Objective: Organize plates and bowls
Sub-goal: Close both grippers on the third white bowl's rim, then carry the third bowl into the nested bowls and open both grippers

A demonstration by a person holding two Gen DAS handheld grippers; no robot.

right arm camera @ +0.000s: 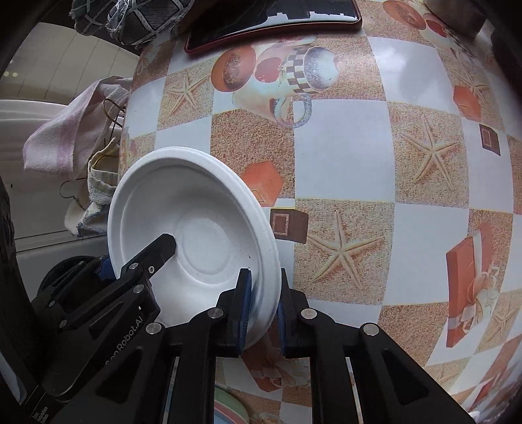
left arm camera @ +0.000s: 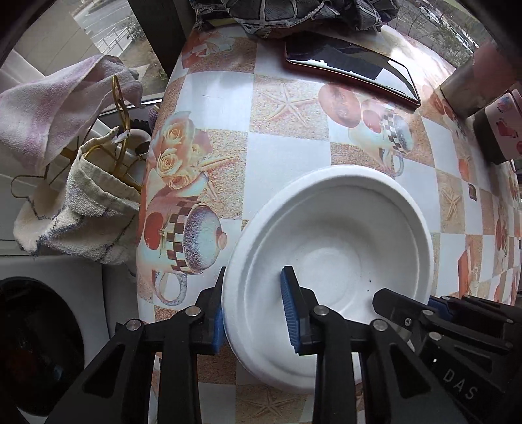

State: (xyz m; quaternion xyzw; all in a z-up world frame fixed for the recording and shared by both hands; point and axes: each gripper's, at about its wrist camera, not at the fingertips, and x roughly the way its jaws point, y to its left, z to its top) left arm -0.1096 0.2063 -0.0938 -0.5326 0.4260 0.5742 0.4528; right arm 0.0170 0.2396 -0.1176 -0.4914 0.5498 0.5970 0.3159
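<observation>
A white foam bowl [left arm camera: 329,261] sits tilted just above a counter [left arm camera: 287,146] covered in a checked cloth printed with starfish, teacups and roses; both grippers grip it at once. The left gripper [left arm camera: 256,313] has its jaws spread moderately wide, straddling the bowl's near left rim: one blue pad presses the outside of the rim, while the other pad [left arm camera: 290,306] lies inside the bowl against its sloping wall. The right gripper [right arm camera: 264,310] has its jaws drawn close, pinching the bowl's rim on the opposite side, one pad [right arm camera: 244,306] inside the bowl and one against the outer edge. In the right wrist view the bowl [right arm camera: 192,234] stands steeply tilted, its hollow facing the left gripper [right arm camera: 130,277], whose black finger reaches into it. Beyond the bowl, at the counter's far edge, lies a dark glossy tray with a red rim [left arm camera: 352,71], and past that a heap of dark checked cloth [left arm camera: 293,13]. To the left of the bowl, off the counter's edge, pale towels [left arm camera: 65,156] hang on wire hangers.
</observation>
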